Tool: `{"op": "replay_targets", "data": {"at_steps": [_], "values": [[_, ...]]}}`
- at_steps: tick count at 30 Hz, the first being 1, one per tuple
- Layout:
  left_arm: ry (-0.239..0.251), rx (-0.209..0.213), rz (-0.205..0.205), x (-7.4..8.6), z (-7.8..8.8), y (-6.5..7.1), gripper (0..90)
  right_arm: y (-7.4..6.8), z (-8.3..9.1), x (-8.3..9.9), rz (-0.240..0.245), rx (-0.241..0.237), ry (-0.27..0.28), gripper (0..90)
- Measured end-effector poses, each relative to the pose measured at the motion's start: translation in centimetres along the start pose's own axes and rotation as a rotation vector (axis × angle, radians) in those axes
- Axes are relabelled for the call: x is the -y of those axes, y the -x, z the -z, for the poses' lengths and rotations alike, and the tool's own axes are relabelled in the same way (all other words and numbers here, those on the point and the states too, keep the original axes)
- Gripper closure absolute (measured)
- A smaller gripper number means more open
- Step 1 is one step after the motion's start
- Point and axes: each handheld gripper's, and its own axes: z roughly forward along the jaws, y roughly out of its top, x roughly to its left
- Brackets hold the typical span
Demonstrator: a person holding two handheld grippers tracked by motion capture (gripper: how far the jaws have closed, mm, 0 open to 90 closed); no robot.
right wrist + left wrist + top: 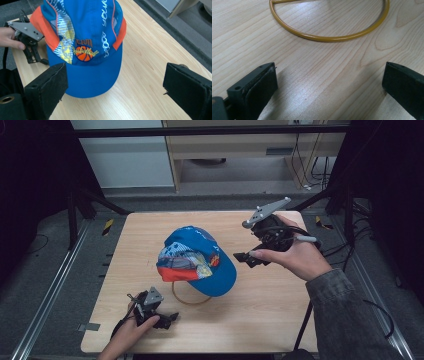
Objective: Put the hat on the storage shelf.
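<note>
Here the wooden table [260, 320] carries a blue baseball cap [197, 260] near its middle, perched on a yellow wire stand [190, 300], its brim toward the right side. The right claw [247, 257] hangs just beside that brim, jaws wide apart. The left claw [170, 319] rests low near the stand's ring, jaws also apart, holding nothing.

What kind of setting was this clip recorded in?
Probably a lab or workshop recording station, not a home: a bare wooden table on metal floor rails, loose cables by the back wall, and a person holding the left gripper and right gripper near a cap.
</note>
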Motion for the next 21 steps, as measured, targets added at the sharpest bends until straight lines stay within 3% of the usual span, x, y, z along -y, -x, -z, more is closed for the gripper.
{"op": "replay_targets", "data": {"at_steps": [11,18,21], "values": [[0.002,-0.001,0.000,0.0,0.0,0.0,0.0,0.9,0.5,2.3,-0.046,0.038,0.015,5.3],[0.002,-0.001,-0.001,0.0,0.0,0.0,0.0,1.7,0.6,4.9,-0.095,0.084,0.022,6.5],[0.002,-0.001,-0.001,0.0,0.0,0.0,0.0,2.0,0.1,6.8,-0.126,0.104,0.004,9.8]]}}
